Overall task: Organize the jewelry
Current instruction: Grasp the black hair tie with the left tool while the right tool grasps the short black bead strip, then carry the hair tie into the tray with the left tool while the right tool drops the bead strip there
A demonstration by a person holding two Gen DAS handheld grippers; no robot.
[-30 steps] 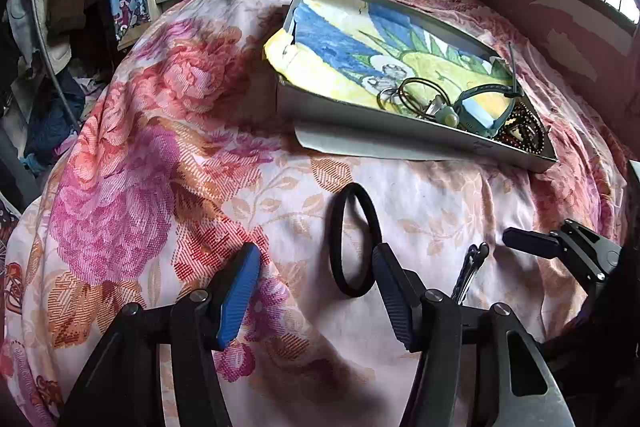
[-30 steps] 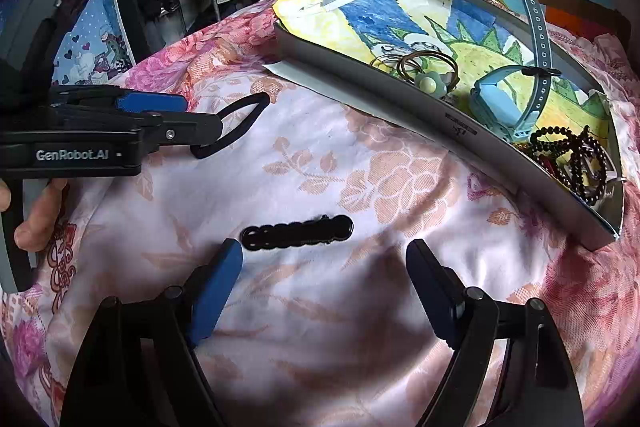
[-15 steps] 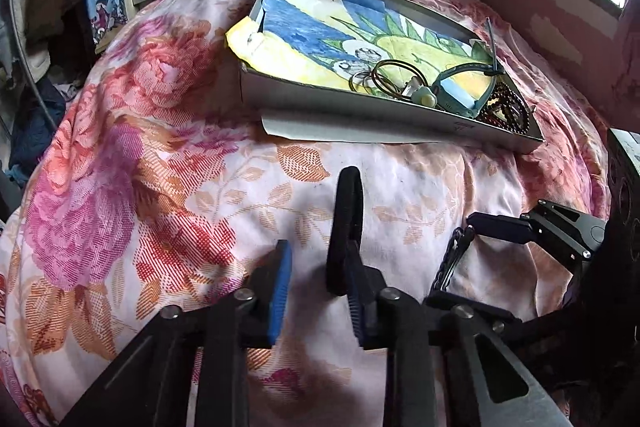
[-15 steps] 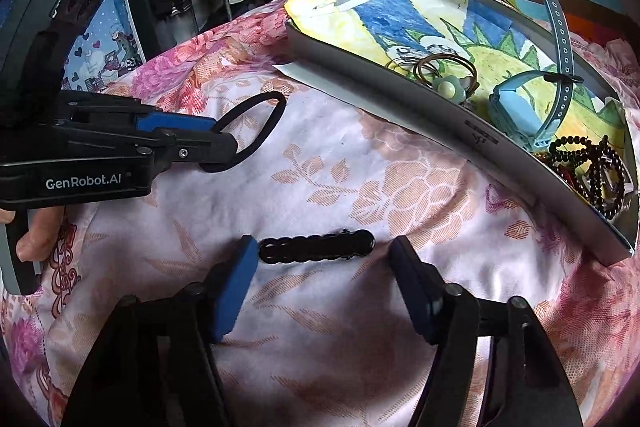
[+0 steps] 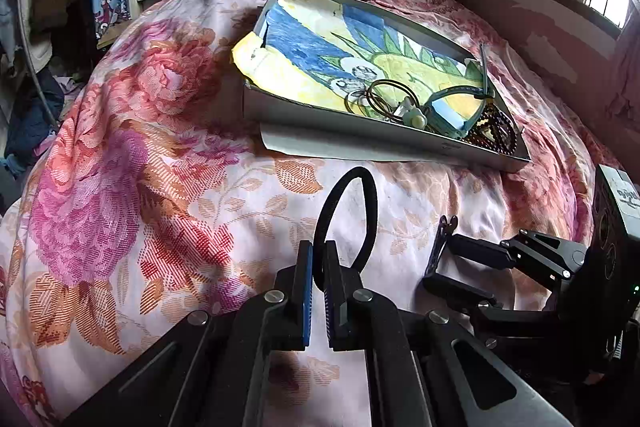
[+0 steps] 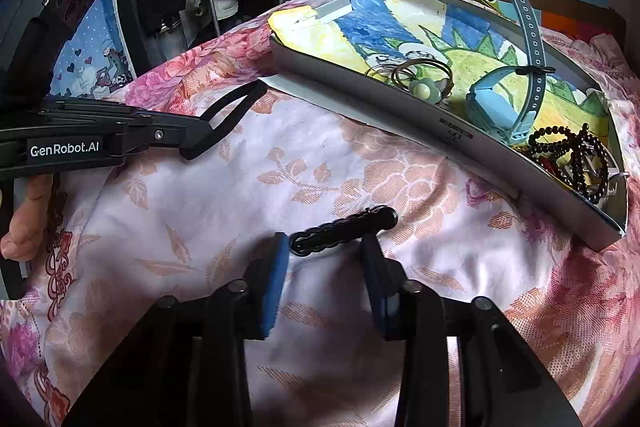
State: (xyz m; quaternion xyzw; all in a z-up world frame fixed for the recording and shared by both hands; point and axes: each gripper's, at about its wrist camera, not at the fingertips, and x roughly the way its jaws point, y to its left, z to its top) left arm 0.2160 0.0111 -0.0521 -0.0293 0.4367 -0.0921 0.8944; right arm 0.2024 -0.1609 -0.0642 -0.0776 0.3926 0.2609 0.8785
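While the flowery pink bedspread [image 5: 132, 155] took up most of both views, the left gripper [image 5: 317, 269] sat low on it with its blue pads squeezed down on a black elastic hair tie [image 5: 346, 217], clamped tight on the near end so the rest of the loop stuck up and out ahead of the fingers. Next over, the right gripper [image 6: 325, 251] had just been closing in on a black bumpy hair clip [image 6: 344, 230] lying flat on the bedspread. The clip sat between the fingers, but I honestly couldn't tell if the pads were pressing on it yet; there was a gap showing on the left side. Further right and a bit behind, the shallow grey cardboard tray [image 6: 400, 125] lined with a blue and yellow drawing held thin metal bangles [image 6: 416, 71], a light blue watch [image 6: 500, 107] and dark beaded bracelets [image 6: 576, 155] bunched at its right end.
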